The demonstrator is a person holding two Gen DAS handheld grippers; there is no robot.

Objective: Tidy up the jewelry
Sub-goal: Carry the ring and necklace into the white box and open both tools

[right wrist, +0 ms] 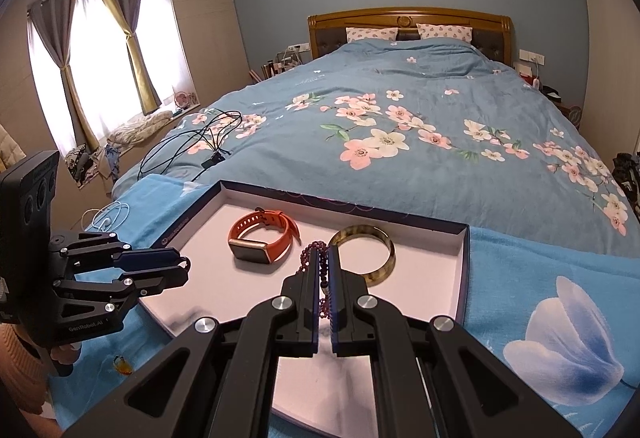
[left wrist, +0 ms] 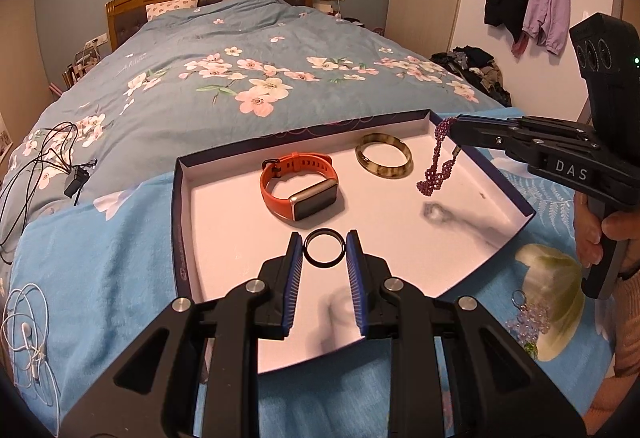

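A shallow box lid (left wrist: pixel 182 198) with a white floor lies on the bed. In it lie an orange smartwatch (left wrist: pixel 298 190) and a mottled bangle (left wrist: pixel 384 156). My left gripper (left wrist: pixel 323 248) is shut on a black ring (left wrist: pixel 323 263), held just above the white floor. My right gripper (left wrist: pixel 456 134) is shut on a purple beaded bracelet (left wrist: pixel 438 166), which dangles above the lid's right side. In the right wrist view the beads (right wrist: pixel 316 258) sit between the pads, with the watch (right wrist: pixel 260 240), the bangle (right wrist: pixel 374 250) and the left gripper (right wrist: pixel 186 270) beyond.
The lid (right wrist: pixel 464 258) rests on a blue towel (left wrist: pixel 100 258) over a floral duvet. A clear beaded keychain (left wrist: pixel 528 322) lies on the towel at the right. Black cables (left wrist: pixel 44 158) and white earphones (left wrist: pixel 28 334) lie at the left.
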